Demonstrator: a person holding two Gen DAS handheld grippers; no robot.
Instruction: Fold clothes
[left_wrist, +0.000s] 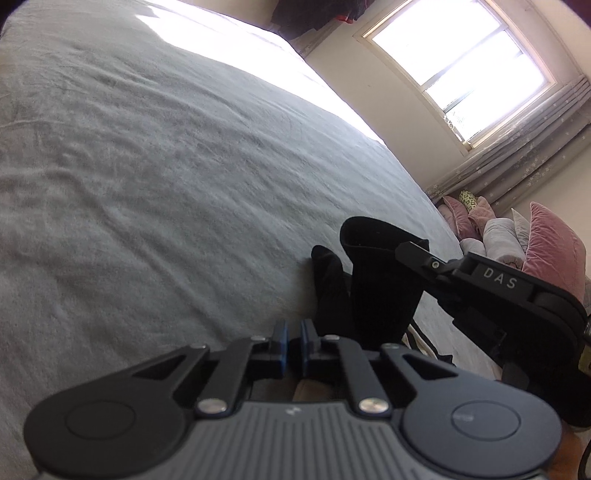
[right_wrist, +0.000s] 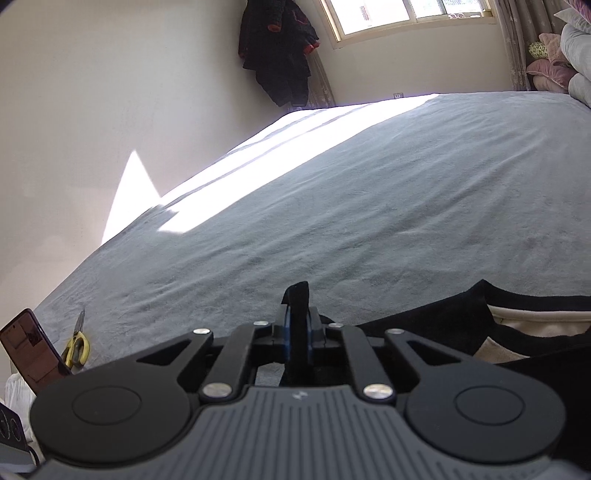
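Black garment (right_wrist: 436, 325), soft, with cream lining showing at its opening; bunched at the bed's near edge, 5 o'clock in the left view. One fold lifted upright, a black strip standing at 6 o'clock in the right view.

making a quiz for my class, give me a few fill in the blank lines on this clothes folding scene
1. The right tool is shut on a strip of ____ fabric.
2. The scissors on the bed have ____ handles.
3. Beside the scissors a ____ stands propped up.
4. A dark coat hangs in the corner next to the ____.

Missing words: black; yellow; phone; window
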